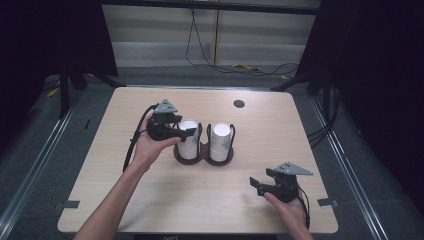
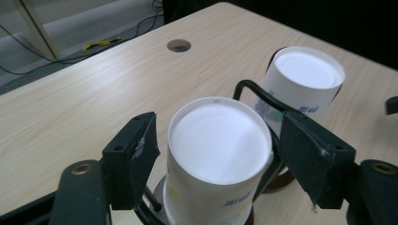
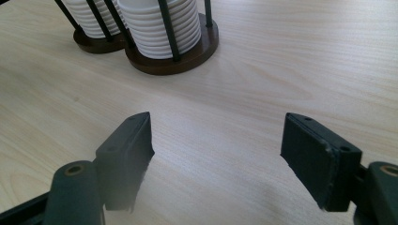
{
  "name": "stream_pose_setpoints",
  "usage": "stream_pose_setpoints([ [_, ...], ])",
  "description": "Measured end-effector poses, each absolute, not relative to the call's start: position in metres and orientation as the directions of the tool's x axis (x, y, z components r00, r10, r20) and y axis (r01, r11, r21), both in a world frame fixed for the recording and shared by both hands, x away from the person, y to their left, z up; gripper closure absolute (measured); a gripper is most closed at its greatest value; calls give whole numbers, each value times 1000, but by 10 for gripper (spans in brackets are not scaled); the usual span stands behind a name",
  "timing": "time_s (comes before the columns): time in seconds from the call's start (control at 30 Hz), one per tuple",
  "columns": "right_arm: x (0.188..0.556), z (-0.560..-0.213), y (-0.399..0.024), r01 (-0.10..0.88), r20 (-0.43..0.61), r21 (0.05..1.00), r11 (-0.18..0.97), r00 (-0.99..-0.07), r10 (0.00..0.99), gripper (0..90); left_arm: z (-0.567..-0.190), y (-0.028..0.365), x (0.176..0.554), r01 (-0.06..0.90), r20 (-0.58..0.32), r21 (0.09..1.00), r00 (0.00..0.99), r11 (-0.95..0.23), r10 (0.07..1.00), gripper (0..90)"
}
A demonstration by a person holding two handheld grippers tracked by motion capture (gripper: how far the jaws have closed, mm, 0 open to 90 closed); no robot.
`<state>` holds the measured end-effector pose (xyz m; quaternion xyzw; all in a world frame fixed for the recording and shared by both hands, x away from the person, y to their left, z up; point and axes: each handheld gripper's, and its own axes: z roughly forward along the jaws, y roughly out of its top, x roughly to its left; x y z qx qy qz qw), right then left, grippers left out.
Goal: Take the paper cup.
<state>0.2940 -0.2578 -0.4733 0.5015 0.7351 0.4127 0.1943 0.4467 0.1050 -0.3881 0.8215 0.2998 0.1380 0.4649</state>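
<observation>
Two stacks of upside-down white paper cups stand in a black wire twin holder (image 1: 202, 161) with a dark round base at the table's middle. My left gripper (image 1: 189, 132) reaches in from the left at the top of the left stack (image 1: 188, 145). In the left gripper view the top cup (image 2: 218, 187) sits between the two pads with a thin gap on each side, so my left gripper (image 2: 218, 140) is open around it. The right stack (image 1: 220, 137) (image 2: 305, 75) stands untouched. My right gripper (image 1: 256, 185) (image 3: 218, 140) hovers open over bare wood at the near right, with the ribbed cup stack (image 3: 159, 33) farther off.
The light wooden table (image 1: 150, 200) has a round cable hole (image 1: 239, 103) (image 2: 178, 45) behind the holder. Dark floor, rails and cables surround the table. A person's forearms come in from the near edge.
</observation>
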Motion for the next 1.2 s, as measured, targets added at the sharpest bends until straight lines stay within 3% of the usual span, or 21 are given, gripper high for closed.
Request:
stream_pose_setpoints([
  [0.87, 295, -475, -256, 588, 128, 792, 164, -423, 897, 261, -394, 91, 457, 374, -28, 792, 812, -482, 584, 339],
  [1.2, 295, -475, -256, 588, 130, 792, 163, -424, 896, 262, -392, 95, 459, 376, -47, 801, 816, -467, 575, 355],
])
